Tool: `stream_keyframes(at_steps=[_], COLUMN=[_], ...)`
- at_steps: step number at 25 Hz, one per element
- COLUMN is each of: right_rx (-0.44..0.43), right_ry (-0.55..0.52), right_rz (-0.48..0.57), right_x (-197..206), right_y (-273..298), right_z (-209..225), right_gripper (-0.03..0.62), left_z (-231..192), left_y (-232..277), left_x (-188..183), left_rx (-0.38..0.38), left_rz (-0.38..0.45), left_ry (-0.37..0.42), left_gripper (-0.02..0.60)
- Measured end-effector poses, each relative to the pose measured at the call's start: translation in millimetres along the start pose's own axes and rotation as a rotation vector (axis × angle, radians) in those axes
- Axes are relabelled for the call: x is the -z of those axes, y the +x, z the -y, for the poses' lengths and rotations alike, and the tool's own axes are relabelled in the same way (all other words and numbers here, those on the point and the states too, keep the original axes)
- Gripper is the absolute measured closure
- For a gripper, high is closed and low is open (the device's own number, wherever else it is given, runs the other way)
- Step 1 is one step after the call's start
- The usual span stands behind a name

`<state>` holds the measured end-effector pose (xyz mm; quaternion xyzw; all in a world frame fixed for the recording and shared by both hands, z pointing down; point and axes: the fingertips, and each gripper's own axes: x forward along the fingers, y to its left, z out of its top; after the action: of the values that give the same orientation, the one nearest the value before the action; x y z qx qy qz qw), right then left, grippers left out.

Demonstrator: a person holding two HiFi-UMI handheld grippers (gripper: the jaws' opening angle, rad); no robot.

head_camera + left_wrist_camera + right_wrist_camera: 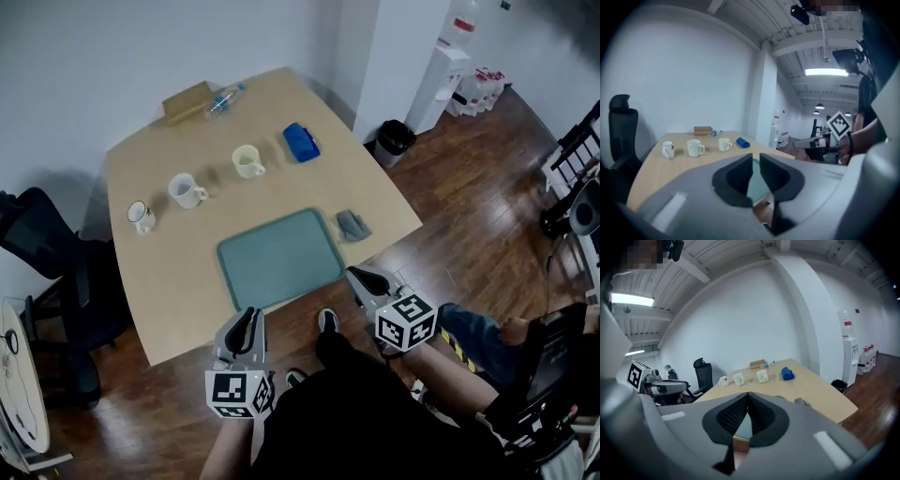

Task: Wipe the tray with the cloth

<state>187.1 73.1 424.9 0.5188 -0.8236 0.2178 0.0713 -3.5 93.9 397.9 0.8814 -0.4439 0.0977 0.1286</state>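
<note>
Head view, looking steeply down on a pale wooden table (178, 281). A teal tray (279, 257) lies flat at the table's near edge, empty. The grey cloth (352, 225), a small crumpled heap, sits on the table just beside the tray's right edge without touching it. It is slightly longer in the direction running along that edge, away from the person.

Both grippers are held off the table, on the near side of the tray, and neither touches anything. The right gripper (362, 276) is by the tray's near right corner, with its jaws closed tip to tip and nothing between them. The left gripper (247, 317) is by the tray's near left corner, with its jaws a narrow slit apart and empty.

The right gripper is clearly the nearer one to the cloth. It points across the tray, so the cloth lies ahead and off to the right of its jaw line. To pick up the cloth, those jaws would likely need to part and swing right.
</note>
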Motion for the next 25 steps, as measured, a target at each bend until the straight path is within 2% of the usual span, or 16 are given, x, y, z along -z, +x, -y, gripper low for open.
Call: stream_keyframes(at_steps=[5,9,14,20,25], right_rx=[-0.002,-0.02,-0.06,-0.119,-0.148], right_ry=[-0.042,-0.07,-0.092,-0.118,-0.104], right_rz=[0.025,0.028,0.046,0.059,0.07], right_x=[12,19,18,12,12], right_y=[-29,-46,-59,-76,-86], right_z=[-62,-88,-94,-85,-74], right_gripper=[0.588,0.588,0.588,0.588,0.588], left_z=[14,21,38,72,89], left_y=[-54,-83,-88,-74,-68], left_x=[25,32,29,24,21], left_rx=[0.012,0.007,-0.017,-0.034,-0.06], left_rz=[-0.003,-0.007,0.002,0.007,-0.006], left_ry=[-0.005,-0.033,-0.014,-0.058,-0.046], left_gripper=[0.534,0.535,0.538,0.547,0.549])
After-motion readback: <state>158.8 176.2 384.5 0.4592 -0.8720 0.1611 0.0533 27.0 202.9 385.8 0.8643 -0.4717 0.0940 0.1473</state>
